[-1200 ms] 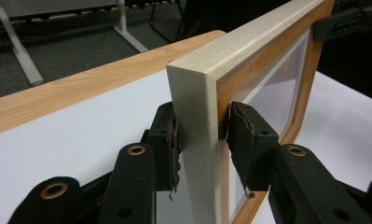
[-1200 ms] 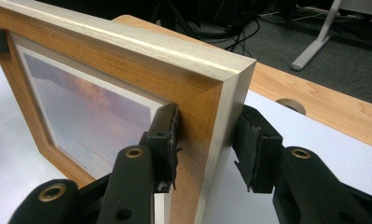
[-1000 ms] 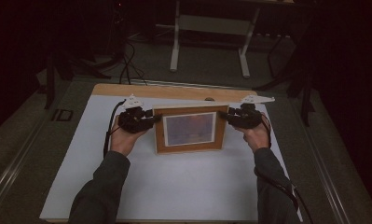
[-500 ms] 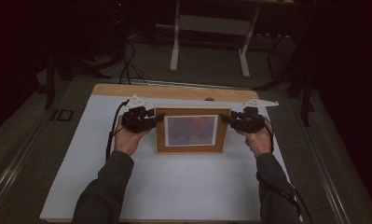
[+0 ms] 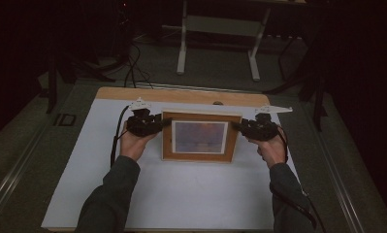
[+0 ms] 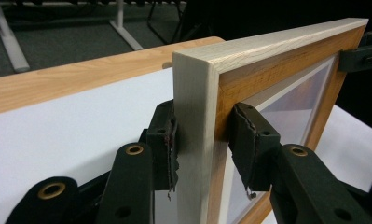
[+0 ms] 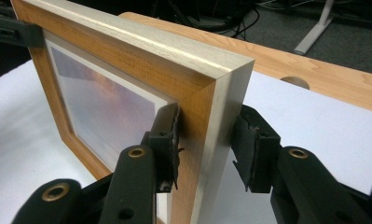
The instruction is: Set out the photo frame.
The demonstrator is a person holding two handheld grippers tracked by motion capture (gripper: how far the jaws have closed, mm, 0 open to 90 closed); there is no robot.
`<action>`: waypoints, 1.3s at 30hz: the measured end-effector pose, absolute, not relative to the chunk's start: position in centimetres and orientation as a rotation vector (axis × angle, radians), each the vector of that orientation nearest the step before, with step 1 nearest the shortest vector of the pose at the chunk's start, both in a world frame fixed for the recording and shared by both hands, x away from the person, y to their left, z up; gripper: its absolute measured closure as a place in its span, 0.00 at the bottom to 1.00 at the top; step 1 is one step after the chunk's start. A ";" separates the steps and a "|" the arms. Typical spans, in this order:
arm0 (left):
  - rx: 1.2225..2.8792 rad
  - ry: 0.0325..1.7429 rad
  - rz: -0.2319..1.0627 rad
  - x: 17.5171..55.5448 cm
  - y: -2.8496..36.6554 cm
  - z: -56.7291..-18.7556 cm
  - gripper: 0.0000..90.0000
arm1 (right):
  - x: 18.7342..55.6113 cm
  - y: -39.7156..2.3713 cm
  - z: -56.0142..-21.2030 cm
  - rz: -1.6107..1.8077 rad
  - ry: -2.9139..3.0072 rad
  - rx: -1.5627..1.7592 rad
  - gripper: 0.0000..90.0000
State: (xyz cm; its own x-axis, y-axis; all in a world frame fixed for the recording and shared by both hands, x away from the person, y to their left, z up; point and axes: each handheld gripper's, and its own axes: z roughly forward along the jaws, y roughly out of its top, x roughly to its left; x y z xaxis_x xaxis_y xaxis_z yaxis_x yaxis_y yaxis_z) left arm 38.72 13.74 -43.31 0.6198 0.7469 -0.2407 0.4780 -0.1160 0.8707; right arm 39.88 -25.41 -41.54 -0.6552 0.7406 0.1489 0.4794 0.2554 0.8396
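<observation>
Picture frame held upright over the desk

The left gripper and right gripper each clamped a side edge of the wooden frame, which held a picture, above the white desk.

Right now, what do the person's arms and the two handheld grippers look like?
Both forearms wear dark grey long sleeves. The left gripper and right gripper are black, each topped by a pale grey three-cornered plate and trailing a black cable. In the left gripper view, the black jaws carry brass-coloured eyelets and worn, ragged-edged black pads.
</observation>
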 end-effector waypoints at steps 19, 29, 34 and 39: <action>1.767 1.043 0.183 39.0 14.4 -43.0 0.71 | 39.8 -25.2 -40.9 1.314 2.307 1.202 0.70; 1.785 1.053 0.161 38.8 14.6 -42.8 0.71 | 39.7 -25.0 -40.7 1.312 2.329 1.216 0.70; 1.789 1.052 0.168 38.5 14.6 -42.8 0.71 | 39.8 -25.1 -40.8 1.315 2.340 1.208 0.70; 1.796 1.037 0.178 38.3 14.7 -42.8 0.70 | 39.5 -24.9 -40.7 1.293 2.341 1.172 0.69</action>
State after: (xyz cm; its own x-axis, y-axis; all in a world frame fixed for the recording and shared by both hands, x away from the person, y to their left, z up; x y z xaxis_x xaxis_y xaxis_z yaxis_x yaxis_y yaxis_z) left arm 38.34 14.65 -42.75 0.6195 0.7147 -0.3247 0.5652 -0.1190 0.8164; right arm 39.54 -24.91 -40.71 -0.6573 0.7331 0.1749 0.5383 0.2942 0.7897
